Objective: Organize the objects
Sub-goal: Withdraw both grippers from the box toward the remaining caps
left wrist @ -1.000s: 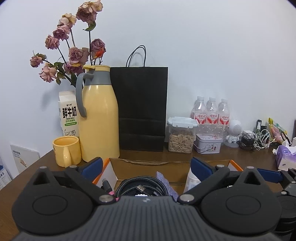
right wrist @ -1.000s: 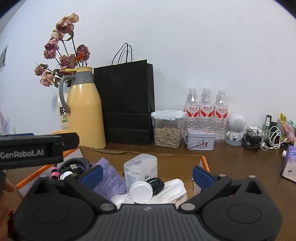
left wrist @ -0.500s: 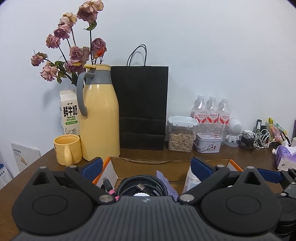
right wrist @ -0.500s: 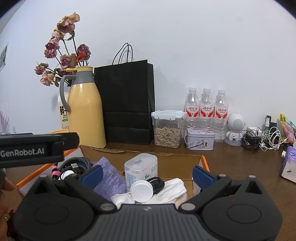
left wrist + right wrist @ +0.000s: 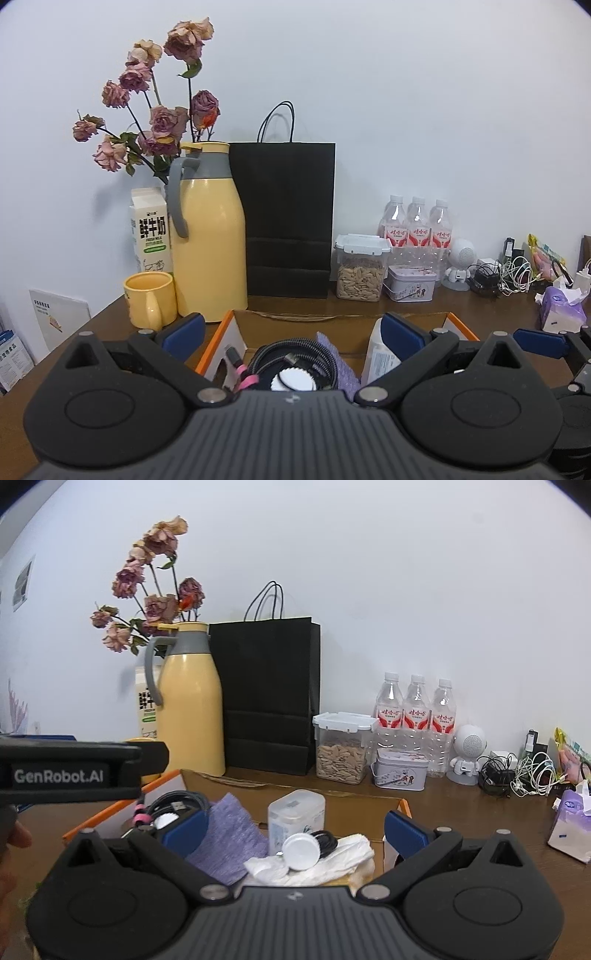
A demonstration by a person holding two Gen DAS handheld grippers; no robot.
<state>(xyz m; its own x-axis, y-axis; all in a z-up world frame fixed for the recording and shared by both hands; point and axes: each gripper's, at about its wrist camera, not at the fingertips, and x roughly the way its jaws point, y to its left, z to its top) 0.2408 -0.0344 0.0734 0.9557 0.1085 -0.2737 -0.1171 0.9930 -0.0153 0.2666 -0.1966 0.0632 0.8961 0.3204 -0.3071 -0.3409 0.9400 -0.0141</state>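
Hovering level over the box (image 5: 458,325), left tool (image 5: 291,328) and right tool (image 5: 295,823) both gaping, empty. Cable (image 5: 291,350) lying directly below left tool; bare tabletop (image 5: 480,812) stretching rightward.

Milk carton (image 5: 147,709): mostly hidden behind yellow flask (image 5: 192,701). Cardboard box (image 5: 236,332): near side hidden by gripper body. Tissue pack (image 5: 570,823) (right edge): print unreadable.

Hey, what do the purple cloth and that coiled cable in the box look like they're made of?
Purple cloth: probably a knitted or microfibre fabric, matte, with a fine ribbed texture showing. Coiled cable: looks braided, likely nylon-type sleeving, with a grey-black woven pattern, a metal plug end and a pink tie.
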